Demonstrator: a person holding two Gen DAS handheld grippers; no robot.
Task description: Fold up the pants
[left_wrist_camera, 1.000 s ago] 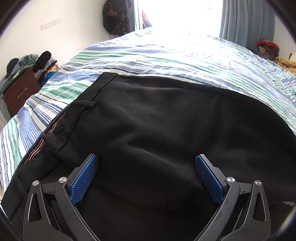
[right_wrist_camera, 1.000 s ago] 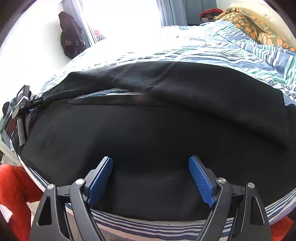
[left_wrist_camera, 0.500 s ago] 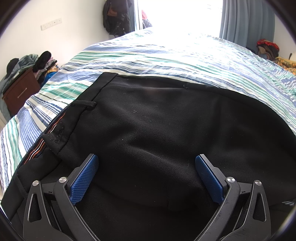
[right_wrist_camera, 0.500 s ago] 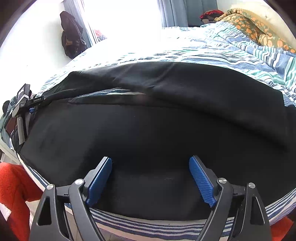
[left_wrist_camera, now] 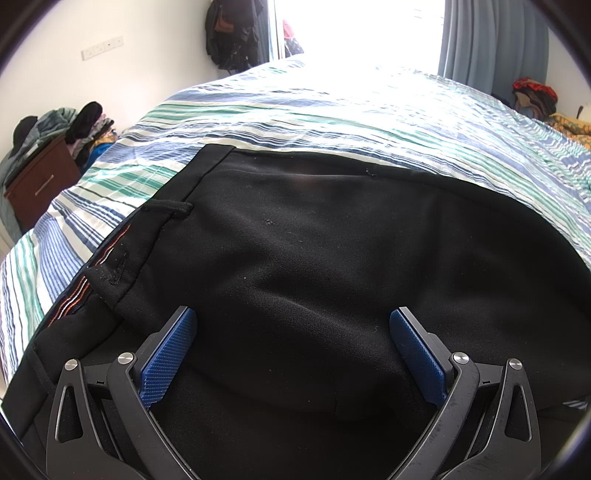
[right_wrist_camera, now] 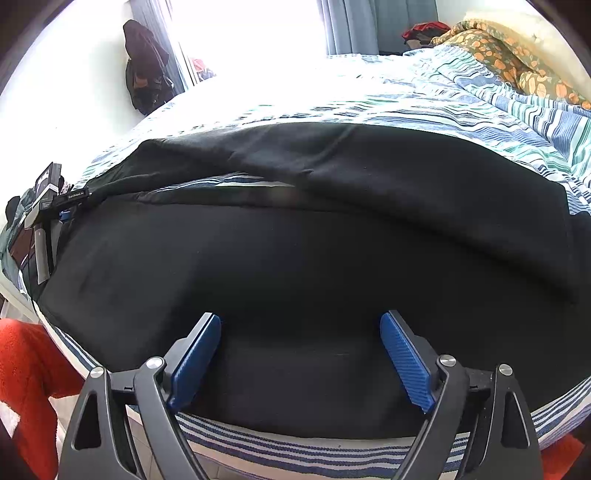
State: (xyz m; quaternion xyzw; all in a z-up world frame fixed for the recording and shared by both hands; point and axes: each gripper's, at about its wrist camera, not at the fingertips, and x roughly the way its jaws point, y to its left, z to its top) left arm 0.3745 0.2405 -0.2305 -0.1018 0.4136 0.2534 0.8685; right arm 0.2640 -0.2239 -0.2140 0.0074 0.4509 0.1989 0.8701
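A dark wooden nightstand (left_wrist_camera: 38, 181) stands at the far left beside the bed, heaped with clothes (left_wrist_camera: 55, 122), and a white wall with a switch plate (left_wrist_camera: 102, 48) rises behind it. Dark garments (left_wrist_camera: 232, 33) hang by the bright window, with grey-blue curtains (left_wrist_camera: 491, 40) to the right. The striped bedspread (left_wrist_camera: 314, 110), in blue, green and white, covers the bed, and the black pants (left_wrist_camera: 332, 240) lie spread across its near side, waistband (left_wrist_camera: 122, 273) toward the left with a belt loop (left_wrist_camera: 170, 208) showing. The left gripper (left_wrist_camera: 293, 350) sits low over the seat of the pants, blue fingers spread wide with nothing between them but cloth below. In the right wrist view, the pant legs (right_wrist_camera: 332, 229) run across the bed, one lying partly over the other, with a sliver of bedspread between. The right gripper (right_wrist_camera: 301, 354) is also spread wide, at the near edge of the fabric. An orange floral blanket (right_wrist_camera: 517, 62) is bunched at the far right.
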